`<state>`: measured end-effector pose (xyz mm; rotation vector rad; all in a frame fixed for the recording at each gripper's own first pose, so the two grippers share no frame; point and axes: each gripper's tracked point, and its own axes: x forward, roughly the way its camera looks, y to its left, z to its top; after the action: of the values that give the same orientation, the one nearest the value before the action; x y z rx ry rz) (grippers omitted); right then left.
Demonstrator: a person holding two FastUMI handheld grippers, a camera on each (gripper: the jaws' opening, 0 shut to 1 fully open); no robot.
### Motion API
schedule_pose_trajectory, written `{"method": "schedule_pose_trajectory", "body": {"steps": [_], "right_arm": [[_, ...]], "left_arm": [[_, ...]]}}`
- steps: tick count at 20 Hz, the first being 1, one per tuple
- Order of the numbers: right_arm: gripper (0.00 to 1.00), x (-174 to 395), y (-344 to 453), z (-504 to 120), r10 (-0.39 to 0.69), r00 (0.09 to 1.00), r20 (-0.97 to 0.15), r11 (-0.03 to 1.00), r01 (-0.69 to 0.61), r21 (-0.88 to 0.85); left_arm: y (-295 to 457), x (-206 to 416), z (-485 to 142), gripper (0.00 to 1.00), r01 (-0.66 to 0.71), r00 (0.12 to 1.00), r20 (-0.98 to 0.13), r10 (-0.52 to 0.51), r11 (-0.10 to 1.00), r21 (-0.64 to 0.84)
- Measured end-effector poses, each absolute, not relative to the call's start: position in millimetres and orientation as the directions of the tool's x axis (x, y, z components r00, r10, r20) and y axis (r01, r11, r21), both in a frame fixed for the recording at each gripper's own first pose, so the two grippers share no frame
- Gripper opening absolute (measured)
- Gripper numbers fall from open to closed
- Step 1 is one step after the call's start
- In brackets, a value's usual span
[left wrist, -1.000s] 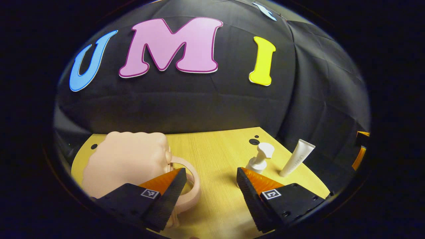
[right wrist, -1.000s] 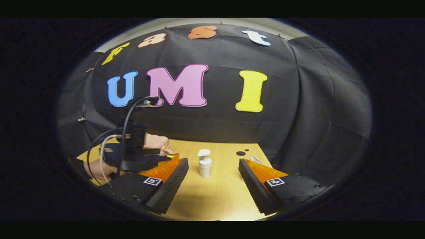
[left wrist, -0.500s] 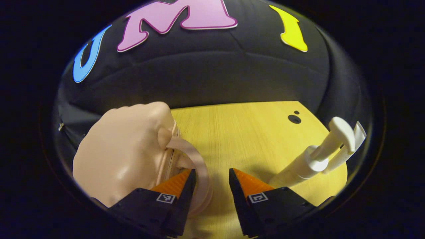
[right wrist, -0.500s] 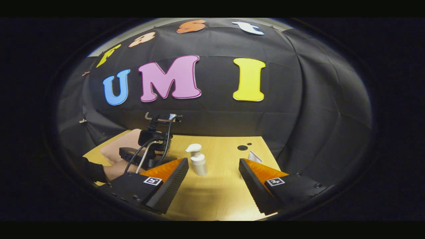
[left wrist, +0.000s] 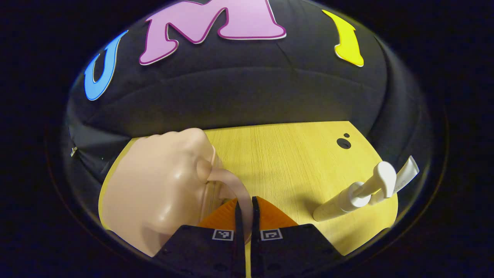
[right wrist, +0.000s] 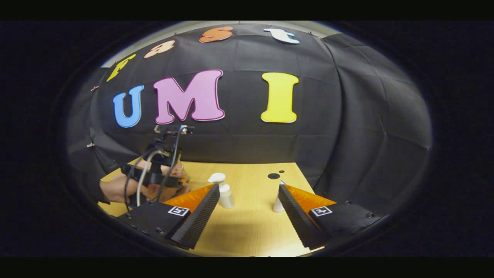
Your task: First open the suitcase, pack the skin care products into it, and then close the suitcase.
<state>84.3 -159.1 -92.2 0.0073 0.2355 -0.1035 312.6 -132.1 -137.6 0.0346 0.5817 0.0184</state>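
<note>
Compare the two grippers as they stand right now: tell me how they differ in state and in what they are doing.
The left gripper has its fingers closed on the suitcase handle; the right gripper has its fingers spread wide with nothing between them. The left gripper sits against the pink suitcase; the right gripper hangs apart over the table, facing the pump bottle and the tube. Both point toward the back wall.

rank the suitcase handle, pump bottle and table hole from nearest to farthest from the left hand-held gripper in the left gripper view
1. Suitcase handle: clamped between the left hand-held gripper fingers, at centre.
2. Pump bottle: to the right on the table.
3. Table hole: far right, near the back edge.
</note>
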Motion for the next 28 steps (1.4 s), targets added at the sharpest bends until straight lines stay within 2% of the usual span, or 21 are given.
{"method": "schedule_pose_trajectory", "body": {"steps": [2, 7, 10, 14, 21, 25, 28], "right_arm": [[0.98, 86.7, -146.1, -83.0, -0.086, 0.974, -0.209, 0.996, 0.087, -0.004], [0.98, 90.6, -110.9, -72.7, -0.036, 0.984, -0.174, 0.999, 0.04, 0.019], [0.98, 89.6, -97.3, -71.2, -0.017, 0.985, -0.169, 1.0, 0.021, 0.019], [0.98, 87.4, -93.7, -71.4, -0.017, 0.984, -0.18, 1.0, 0.019, 0.01], [0.98, 83.4, -105.5, -86.7, -0.101, 0.962, -0.253, 0.995, 0.097, -0.03], [0.98, 82.2, -115.8, -94.0, -0.177, 0.949, -0.262, 0.984, 0.165, -0.07], [0.98, 78.3, -122.1, -116.6, -0.241, 0.919, -0.312, 0.97, 0.235, -0.056]], "left_arm": [[-113.6, 298.0, -98.3, 0.11, -0.006, 0.829, -0.559, 0.026, 0.999, 0.038], [-30.5, 290.9, 7.4, 0.11, -0.035, 0.863, -0.503, 0.058, 0.998, 0.055], [42.3, 284.4, 42.3, 0.11, -0.076, 0.873, -0.477, 0.103, 0.994, 0.075], [137.0, 281.5, 57.6, 0.11, -0.106, 0.874, -0.445, 0.195, 0.971, 0.216], [316.9, 304.2, 23.3, 0.1, -0.309, 0.833, -0.357, 0.423, 0.89, 0.334], [391.4, 325.9, -53.7, 0.1, -0.363, 0.779, -0.406, 0.477, 0.872, 0.328], [413.8, 348.2, -112.2, 0.1, -0.363, 0.74, -0.495, 0.456, 0.89, 0.276]]}}
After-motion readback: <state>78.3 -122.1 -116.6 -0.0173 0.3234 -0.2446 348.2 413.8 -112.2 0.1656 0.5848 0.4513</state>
